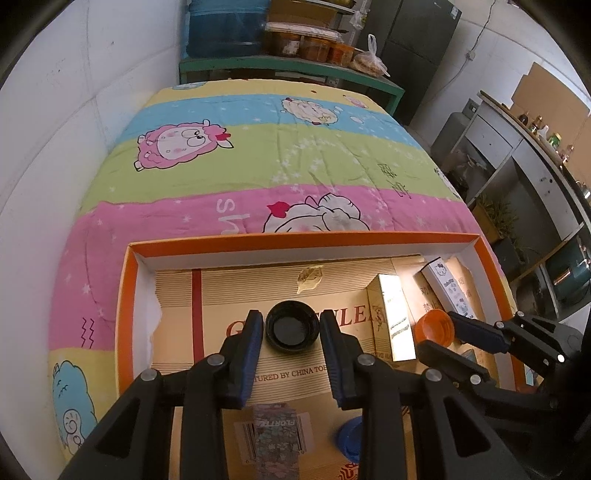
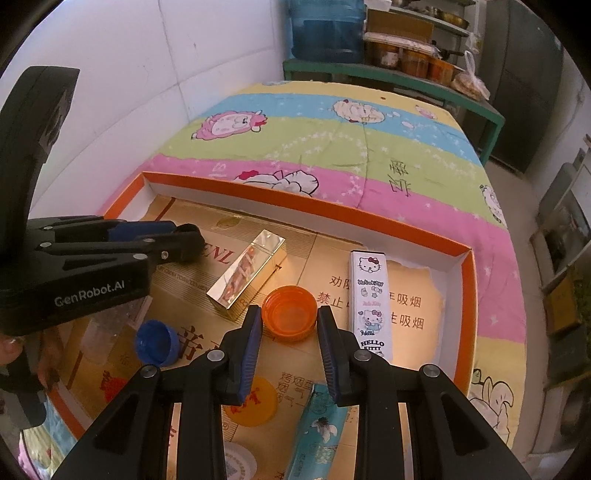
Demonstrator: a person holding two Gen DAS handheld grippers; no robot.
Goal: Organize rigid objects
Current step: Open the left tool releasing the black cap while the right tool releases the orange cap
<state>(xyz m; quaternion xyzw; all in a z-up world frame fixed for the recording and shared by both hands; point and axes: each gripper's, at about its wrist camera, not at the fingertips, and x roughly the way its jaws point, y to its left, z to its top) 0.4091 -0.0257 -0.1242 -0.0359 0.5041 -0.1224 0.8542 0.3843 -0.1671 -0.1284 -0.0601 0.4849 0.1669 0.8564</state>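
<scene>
Mid-sorting inside the orange tray (image 1: pixel 310 246): left gripper (image 1: pixel 291 328) pinching a black cap (image 1: pixel 291 329) over the cardboard lining, right gripper (image 2: pixel 289 321) pinching an orange cap (image 2: pixel 289 316) between a gold box (image 2: pixel 246 272) and a white box (image 2: pixel 371 299). Next, probably: lifting both straight, grouping with the blue cap (image 2: pixel 157 341).

Lived-in home room, part bedroom, part storeroom.
Cartoon-sheep quilt (image 1: pixel 258 155) on a bed, green shelf (image 1: pixel 288 68) with food jars (image 1: pixel 314 46), water jug (image 1: pixel 225 29), dark fridge (image 1: pixel 413 48).
</scene>
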